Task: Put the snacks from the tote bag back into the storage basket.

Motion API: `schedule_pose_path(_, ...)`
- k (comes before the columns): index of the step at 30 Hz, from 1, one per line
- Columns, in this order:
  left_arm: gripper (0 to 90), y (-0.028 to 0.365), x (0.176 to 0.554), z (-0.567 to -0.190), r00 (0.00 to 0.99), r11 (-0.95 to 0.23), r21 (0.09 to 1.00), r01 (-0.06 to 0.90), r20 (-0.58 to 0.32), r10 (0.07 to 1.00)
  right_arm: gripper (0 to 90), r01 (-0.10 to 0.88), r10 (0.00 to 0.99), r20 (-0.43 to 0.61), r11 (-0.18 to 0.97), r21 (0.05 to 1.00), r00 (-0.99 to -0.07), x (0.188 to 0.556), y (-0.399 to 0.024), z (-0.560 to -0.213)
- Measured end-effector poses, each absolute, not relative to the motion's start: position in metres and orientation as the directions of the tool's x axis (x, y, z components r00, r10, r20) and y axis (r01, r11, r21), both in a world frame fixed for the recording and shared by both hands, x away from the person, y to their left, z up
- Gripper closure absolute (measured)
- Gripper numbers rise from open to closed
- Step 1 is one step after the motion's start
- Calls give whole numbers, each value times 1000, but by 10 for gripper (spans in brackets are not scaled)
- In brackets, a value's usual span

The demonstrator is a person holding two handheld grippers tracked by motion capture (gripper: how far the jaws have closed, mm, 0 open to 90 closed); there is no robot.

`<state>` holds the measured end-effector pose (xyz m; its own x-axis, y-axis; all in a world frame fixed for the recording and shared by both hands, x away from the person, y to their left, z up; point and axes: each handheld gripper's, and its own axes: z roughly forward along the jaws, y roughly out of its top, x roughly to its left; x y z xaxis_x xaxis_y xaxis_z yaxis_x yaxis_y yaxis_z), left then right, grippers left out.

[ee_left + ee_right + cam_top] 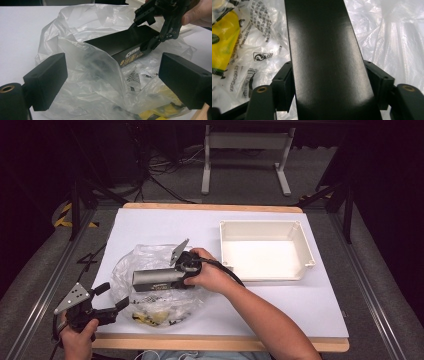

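Right claw clamped on both long sides of black box, holding it over clear bag on worktop; left claw wide apart, holding nothing, at bag's near edge; white tray sits well right.

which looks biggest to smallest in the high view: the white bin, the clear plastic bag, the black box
1. white bin
2. clear plastic bag, nearly as broad, so these two are close
3. black box, held in the right gripper, clearly smallest
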<state>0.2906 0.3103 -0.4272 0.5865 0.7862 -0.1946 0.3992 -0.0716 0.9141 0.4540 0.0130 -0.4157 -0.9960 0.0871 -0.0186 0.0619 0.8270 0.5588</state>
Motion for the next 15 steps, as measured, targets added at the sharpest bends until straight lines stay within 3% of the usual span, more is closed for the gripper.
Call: schedule_pose_path(15,93,310,291,-427,583,-69,913,401,-197,788,422,29,40,-7,809,587,-999,453,10,-403)
